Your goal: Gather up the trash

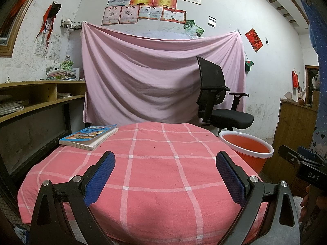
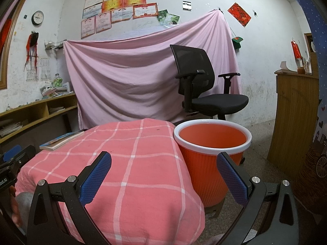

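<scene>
Left gripper point(image 1: 165, 164) and right gripper point(image 2: 164, 164) hover level, jaws wide apart.

Salmon-pink cotton tablecloth point(image 1: 163, 163) crossed with a white check grid. Ribbed orange plastic bin point(image 2: 204, 175), white rim. Thin paperback book point(image 1: 90, 135), blue cartoon cover. Pale pink draped sheet point(image 1: 153, 77) behind, black mesh office chair point(image 1: 216, 100). Blue textured gripper pads point(image 1: 101, 179) on black arms.
</scene>
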`<state>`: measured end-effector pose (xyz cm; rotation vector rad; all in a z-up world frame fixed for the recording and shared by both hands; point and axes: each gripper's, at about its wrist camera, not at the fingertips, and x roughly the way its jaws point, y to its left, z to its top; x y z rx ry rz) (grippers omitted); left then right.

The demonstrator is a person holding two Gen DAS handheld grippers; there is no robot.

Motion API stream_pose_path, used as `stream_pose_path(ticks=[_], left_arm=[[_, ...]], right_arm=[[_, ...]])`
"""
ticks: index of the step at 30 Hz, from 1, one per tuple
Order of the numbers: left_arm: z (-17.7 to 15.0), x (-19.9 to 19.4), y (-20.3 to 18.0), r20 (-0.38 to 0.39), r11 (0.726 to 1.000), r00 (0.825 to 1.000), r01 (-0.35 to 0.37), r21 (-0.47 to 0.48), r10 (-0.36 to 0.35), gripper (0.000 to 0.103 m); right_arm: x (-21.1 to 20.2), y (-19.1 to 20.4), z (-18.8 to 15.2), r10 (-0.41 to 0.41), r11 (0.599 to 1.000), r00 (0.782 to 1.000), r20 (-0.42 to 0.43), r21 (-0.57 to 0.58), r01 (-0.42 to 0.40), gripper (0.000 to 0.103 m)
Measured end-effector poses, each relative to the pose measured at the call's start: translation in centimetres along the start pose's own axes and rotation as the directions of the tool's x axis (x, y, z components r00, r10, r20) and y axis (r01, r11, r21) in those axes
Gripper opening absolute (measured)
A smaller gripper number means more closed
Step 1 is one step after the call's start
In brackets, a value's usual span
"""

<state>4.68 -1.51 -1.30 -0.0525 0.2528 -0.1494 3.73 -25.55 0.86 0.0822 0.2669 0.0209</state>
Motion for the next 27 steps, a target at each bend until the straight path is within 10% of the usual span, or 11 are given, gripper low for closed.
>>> stream_pose_path(ticks=[27], left_arm=[[0.27,0.44,0.59,-0.008,1.0,1.0,-0.005,-0.006,0.005,0.096]], right_arm=[[-0.07,0.0,0.14,0.0,1.0,1.0,-0.002,0.001,0.0,0.103]])
